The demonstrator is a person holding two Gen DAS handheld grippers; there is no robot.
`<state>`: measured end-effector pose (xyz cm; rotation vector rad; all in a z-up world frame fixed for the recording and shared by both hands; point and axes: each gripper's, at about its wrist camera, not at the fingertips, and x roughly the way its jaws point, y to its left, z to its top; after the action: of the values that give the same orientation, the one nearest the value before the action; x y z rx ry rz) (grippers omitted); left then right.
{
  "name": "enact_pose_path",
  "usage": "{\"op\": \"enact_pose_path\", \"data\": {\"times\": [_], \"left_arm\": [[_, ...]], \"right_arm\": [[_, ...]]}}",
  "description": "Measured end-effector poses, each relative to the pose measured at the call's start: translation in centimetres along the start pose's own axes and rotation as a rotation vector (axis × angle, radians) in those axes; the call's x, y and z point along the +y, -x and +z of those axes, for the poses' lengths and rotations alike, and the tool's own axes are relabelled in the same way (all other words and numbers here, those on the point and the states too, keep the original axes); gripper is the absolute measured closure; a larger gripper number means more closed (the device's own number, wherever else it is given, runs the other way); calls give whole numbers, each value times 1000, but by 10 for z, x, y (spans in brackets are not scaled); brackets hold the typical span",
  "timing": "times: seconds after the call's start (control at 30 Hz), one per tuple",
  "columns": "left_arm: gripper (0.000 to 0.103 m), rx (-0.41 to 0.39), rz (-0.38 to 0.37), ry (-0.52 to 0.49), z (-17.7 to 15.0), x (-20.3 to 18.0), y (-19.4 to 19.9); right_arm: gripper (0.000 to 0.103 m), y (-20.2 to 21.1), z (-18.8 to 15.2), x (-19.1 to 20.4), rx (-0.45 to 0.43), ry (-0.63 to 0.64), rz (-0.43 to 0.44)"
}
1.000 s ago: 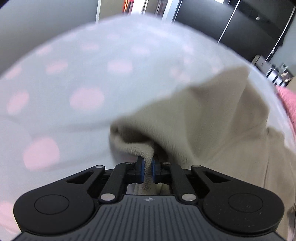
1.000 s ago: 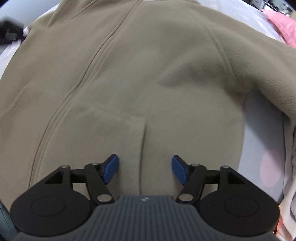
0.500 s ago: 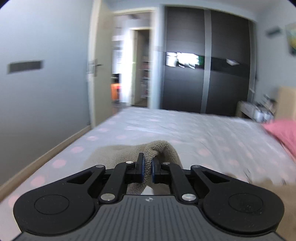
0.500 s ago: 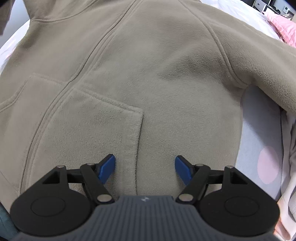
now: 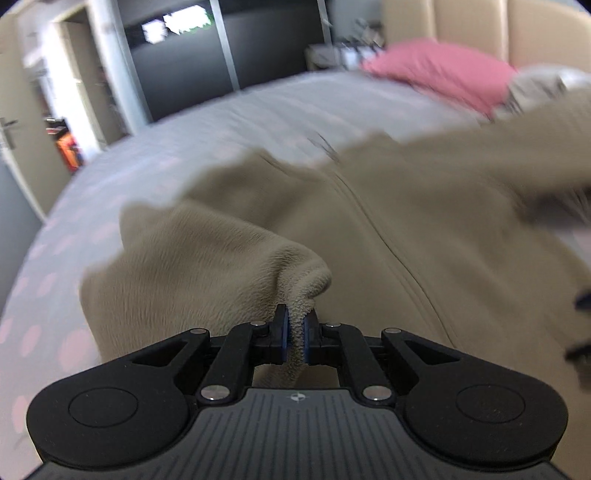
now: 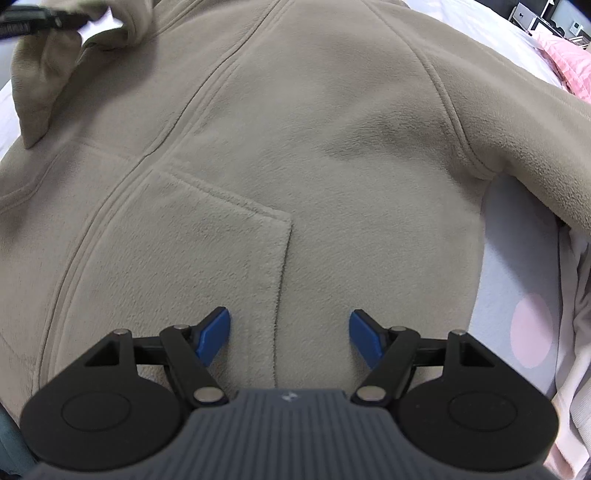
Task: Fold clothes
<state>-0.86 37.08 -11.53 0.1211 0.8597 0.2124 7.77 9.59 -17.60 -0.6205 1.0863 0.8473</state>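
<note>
A beige fleece jacket (image 6: pixel 295 147) lies front up on the bed, its zipper line and a pocket in view. My left gripper (image 5: pixel 294 334) is shut on a bunched fold of the jacket's sleeve (image 5: pixel 207 266) and holds it over the jacket's body (image 5: pixel 424 221). The lifted sleeve also shows at the top left of the right wrist view (image 6: pixel 48 62), with the left gripper (image 6: pixel 29 20) beside it. My right gripper (image 6: pixel 290 334) is open and empty, hovering just above the pocket (image 6: pixel 207 236) near the hem.
The bed sheet (image 5: pixel 258 110) is pale grey with pink dots. A pink pillow (image 5: pixel 439 74) lies by the beige headboard (image 5: pixel 480 26). A dark wardrobe (image 5: pixel 221 48) and an open doorway (image 5: pixel 55 92) stand beyond the bed. Pale bedding (image 6: pixel 576 314) bunches at the right.
My left gripper has swung right with the sleeve, lifting it from the bed and bringing it over the jacket's body. My right gripper has stayed open above the pocket.
</note>
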Motion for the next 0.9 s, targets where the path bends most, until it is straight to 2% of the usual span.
{"op": "enact_pose_path", "data": {"times": [0.17, 0.23, 0.3, 0.33, 0.47, 0.63, 0.77, 0.9], "left_arm": [[85, 43, -35, -82, -12, -14, -9], [75, 53, -50, -81, -14, -16, -6], [51, 61, -65, -71, -14, -16, 0], [49, 59, -66, -71, -14, -16, 3], [49, 46, -67, -67, -15, -16, 15], [49, 7, -46, 21, -15, -1, 29], [49, -8, 25, 115, -16, 22, 36], [48, 2, 110, 259, -17, 51, 42]], "right_arm": [[29, 3, -3, 0, 3, 5, 2], [29, 2, -3, 2, 4, 10, 6], [29, 1, -5, 3, 6, 14, 9], [29, 2, -5, 3, 6, 14, 10], [28, 0, -5, 5, 7, 9, 12], [27, 1, -7, 7, 12, 15, 10], [27, -1, -8, 6, 13, 15, 11], [27, 1, -11, 8, 13, 25, 6]]}}
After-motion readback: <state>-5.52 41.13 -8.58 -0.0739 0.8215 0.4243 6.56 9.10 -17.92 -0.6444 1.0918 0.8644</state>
